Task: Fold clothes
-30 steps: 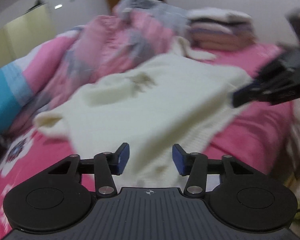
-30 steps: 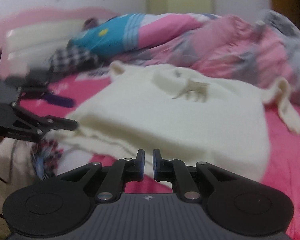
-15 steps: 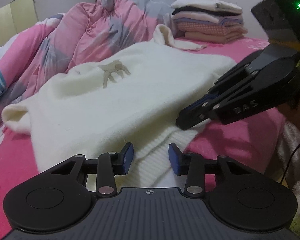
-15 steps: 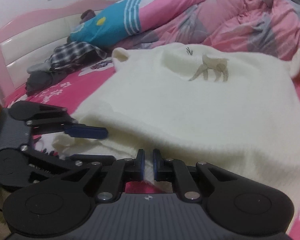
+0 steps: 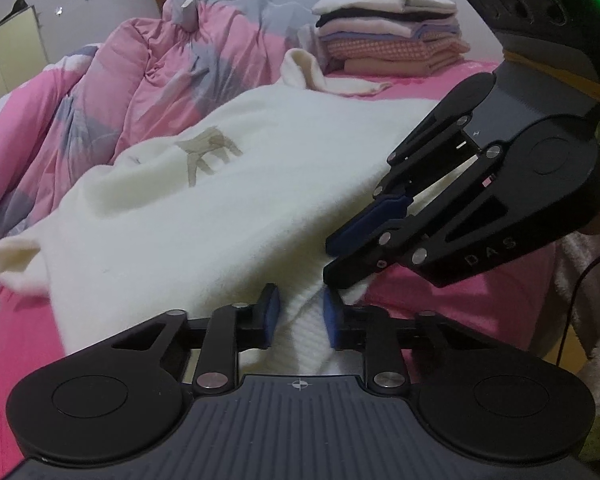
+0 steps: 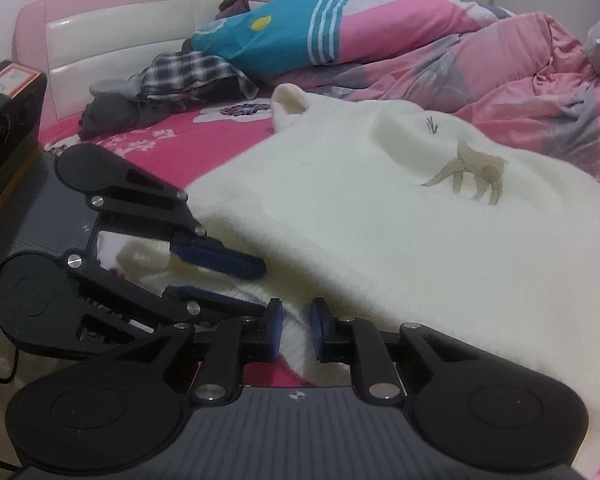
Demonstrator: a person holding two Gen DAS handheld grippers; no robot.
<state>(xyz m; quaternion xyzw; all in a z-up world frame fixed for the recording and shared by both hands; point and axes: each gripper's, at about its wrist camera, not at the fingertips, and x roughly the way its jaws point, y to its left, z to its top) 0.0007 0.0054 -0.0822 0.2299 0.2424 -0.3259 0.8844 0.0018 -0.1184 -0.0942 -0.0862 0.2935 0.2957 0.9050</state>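
The cream sweater's (image 5: pixel 228 216) ribbed hem has just been pinched by the closing left gripper (image 5: pixel 298 316), while the same hem is clamped beside it by the right gripper (image 6: pixel 296 330), so lifting for the fold looks ready.

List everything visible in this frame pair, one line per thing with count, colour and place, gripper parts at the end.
sweater: one, cream with a tan animal motif, spread on the bed, hem nearest the cameras.
bed sheet: one, bright pink with flower print, under the sweater.
duvet: one, pink and grey, bunched behind the sweater.
folded stack: one pile, white, dark, lilac and pink, at the far corner of the bed.
pillow: one, blue and pink with white stripes, by the headboard.
unfolded clothes: one heap, checked and grey, in front of the pillow.
headboard: one, pink and white.
left gripper: black with blue pads, has just been closing, now clamped on the sweater hem.
right gripper: same colours, clamped on the hem beside it.
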